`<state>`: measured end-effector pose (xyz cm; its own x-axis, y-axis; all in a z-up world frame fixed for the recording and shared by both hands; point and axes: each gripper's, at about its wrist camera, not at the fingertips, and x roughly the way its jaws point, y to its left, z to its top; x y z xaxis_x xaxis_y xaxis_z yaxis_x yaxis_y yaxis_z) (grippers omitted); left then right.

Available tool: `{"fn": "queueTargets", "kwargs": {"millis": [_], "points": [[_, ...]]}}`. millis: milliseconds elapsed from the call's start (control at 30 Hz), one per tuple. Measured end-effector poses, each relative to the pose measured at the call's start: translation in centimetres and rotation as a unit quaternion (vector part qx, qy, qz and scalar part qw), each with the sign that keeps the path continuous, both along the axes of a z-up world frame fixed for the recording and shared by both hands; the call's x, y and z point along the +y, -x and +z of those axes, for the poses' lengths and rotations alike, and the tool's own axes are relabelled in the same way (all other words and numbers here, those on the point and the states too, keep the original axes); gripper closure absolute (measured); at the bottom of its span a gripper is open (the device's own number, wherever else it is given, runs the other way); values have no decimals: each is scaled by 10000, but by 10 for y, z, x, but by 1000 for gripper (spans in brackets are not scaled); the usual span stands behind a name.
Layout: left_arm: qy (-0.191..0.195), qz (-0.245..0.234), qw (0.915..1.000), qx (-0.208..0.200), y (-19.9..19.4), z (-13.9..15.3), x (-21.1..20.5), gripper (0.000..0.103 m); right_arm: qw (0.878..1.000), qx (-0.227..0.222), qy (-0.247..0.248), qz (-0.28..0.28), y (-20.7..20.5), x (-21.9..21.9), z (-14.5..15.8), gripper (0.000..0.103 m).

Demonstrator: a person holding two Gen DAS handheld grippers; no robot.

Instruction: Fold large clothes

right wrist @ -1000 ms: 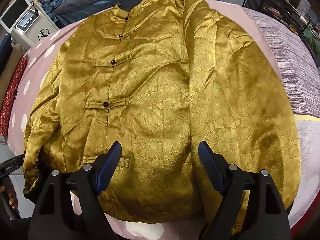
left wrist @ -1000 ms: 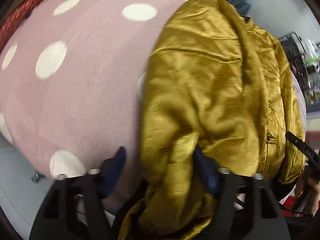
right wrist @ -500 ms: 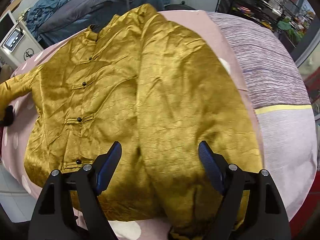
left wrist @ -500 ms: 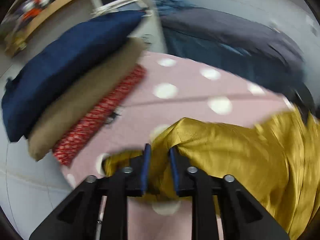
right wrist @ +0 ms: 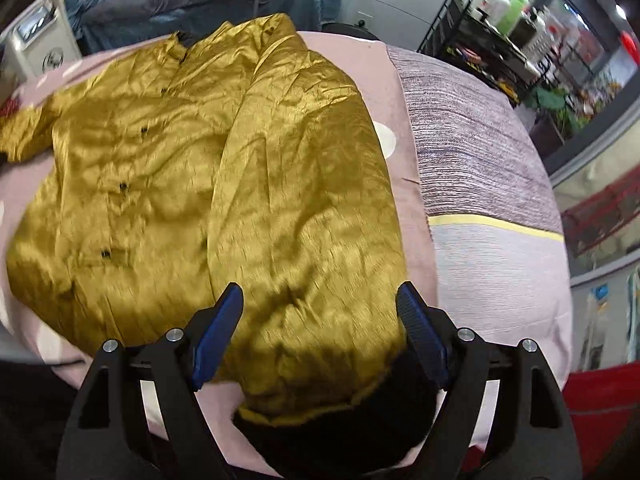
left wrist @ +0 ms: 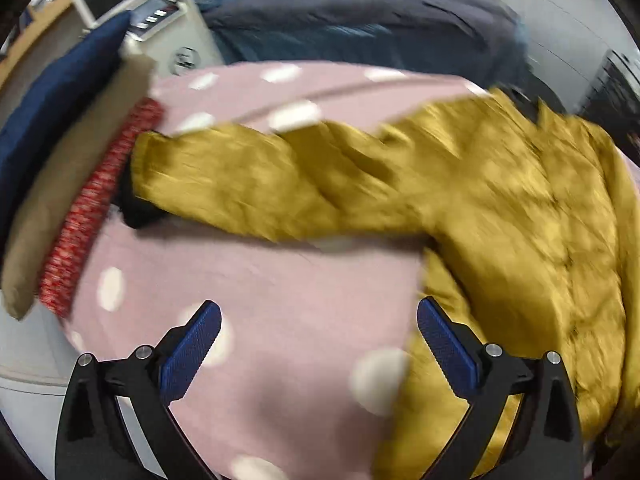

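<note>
Pink polka-dot bedspread fills both views. Gold jacket lies flat mid-frame, one sleeve stretched toward upper left. Left gripper wide open, empty, over bare spread. Right gripper wide open, straddling the jacket's lower edge.

Jacket flat on bedspread — sleeve outstretched towards stacked cushions at left.
</note>
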<state>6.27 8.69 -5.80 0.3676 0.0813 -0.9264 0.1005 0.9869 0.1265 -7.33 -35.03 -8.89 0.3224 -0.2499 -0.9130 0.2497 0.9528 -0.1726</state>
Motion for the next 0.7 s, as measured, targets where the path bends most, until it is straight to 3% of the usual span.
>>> {"fn": "queueTargets", "kwargs": {"millis": [133,400,533,700], "points": [[288,-351,9986,287,28,-21,-43,7,9981,350,260,446,18,11,-11,24],[139,-739,9965,358,36,-28,-75,7,9937,815,586,507,21,14,-45,26],[177,-719,9961,479,35,-30,-76,7,9903,1010,765,573,17,17,-58,64],[153,-732,9955,586,45,-34,-77,7,9956,825,432,139,15,-6,-53,82]]}}
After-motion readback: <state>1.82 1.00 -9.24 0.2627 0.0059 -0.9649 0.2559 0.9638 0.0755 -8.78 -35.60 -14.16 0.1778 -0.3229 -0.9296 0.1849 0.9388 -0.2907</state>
